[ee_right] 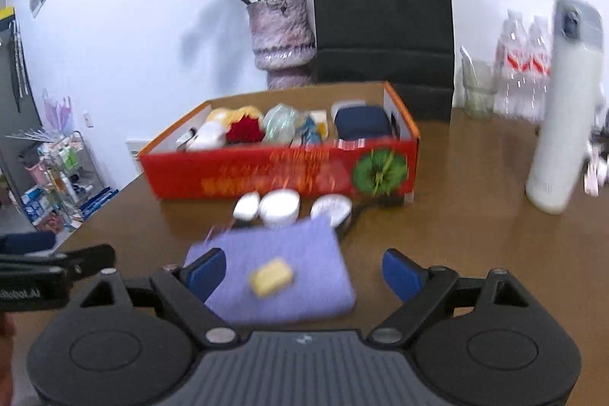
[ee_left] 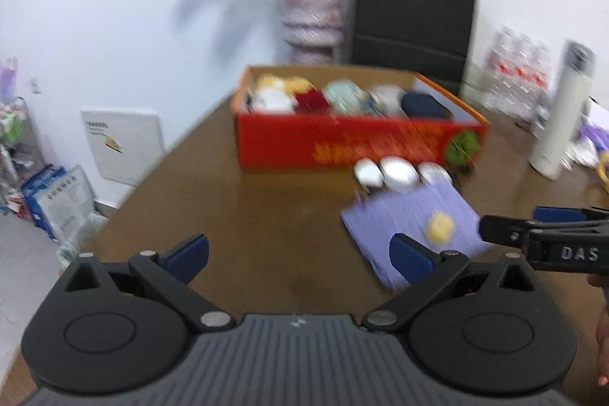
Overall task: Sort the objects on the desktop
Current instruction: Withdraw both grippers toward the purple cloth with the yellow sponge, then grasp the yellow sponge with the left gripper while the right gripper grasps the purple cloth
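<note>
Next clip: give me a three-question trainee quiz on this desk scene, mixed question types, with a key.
1. True or false: the yellow block lies on the purple cloth.
2. How many white round containers stand between the cloth and the red box?
3. Multiple choice: the right gripper is A) shut on the block, B) open and holding nothing, C) inside the box.

Key: 1 true; 2 three; 3 B.

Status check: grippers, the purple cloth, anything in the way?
Left gripper and right gripper open, empty. Purple cloth flat, yellow block on top. Nothing blocking.
</note>
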Motion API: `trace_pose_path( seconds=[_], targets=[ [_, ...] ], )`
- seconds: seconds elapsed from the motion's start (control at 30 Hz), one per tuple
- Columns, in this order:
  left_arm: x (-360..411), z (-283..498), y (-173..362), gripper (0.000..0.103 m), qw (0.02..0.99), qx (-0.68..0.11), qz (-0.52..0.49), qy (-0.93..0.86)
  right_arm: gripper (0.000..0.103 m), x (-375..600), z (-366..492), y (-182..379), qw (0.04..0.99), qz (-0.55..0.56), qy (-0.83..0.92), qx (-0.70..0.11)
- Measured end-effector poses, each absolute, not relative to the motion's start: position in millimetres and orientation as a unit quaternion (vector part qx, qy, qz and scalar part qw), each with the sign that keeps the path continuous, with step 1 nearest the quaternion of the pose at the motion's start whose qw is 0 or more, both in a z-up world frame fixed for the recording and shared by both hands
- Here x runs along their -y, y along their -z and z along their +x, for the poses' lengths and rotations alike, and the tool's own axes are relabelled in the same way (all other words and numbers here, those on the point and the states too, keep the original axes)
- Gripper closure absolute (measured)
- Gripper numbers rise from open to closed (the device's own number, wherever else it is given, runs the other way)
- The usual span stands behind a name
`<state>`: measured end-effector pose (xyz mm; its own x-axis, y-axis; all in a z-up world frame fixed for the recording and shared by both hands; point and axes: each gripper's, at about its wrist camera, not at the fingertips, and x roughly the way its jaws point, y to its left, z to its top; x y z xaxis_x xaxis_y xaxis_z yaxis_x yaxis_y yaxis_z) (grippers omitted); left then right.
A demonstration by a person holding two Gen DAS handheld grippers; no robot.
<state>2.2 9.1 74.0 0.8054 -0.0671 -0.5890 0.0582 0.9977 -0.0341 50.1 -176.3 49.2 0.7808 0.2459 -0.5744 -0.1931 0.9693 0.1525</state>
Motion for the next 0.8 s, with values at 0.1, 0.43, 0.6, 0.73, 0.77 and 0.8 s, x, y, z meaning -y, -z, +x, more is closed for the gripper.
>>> trace_pose_path(
  seconds=[0.1, 0.43, 0.6, 0.73, 0.77, 0.8],
  targets=[
    [-8, -10, -62, 0.000, 0.941, -0.335, -0.002, 0.053, 0.014, 179, 29, -33, 0.932, 0.049, -0.115, -0.339],
    [23, 6, -71, 0.008, 0.945, -0.304, 0.019, 0.122, 0.018, 195, -6, -31, 0.936, 0.056, -0.090, -0.335],
    [57, 57, -71, 0.028, 0.926, -0.330, 0.022, 0.180, 0.020, 213, 8, -44, 0.944, 0.073, -0.069, -0.315],
    [81, 88, -59, 0.042, 0.912, -0.350, 0.035, 0.209, 0.023, 224, 19, -43, 0.944, 0.079, -0.057, -0.316],
    [84, 93, -56, 0.048, 0.910, -0.355, 0.034, 0.210, 0.024, 226, 21, -42, 0.943, 0.081, -0.055, -0.318],
    [87, 97, -52, 0.061, 0.907, -0.363, 0.034, 0.213, 0.025, 227, 24, -40, 0.942, 0.082, -0.053, -0.320]
  ],
)
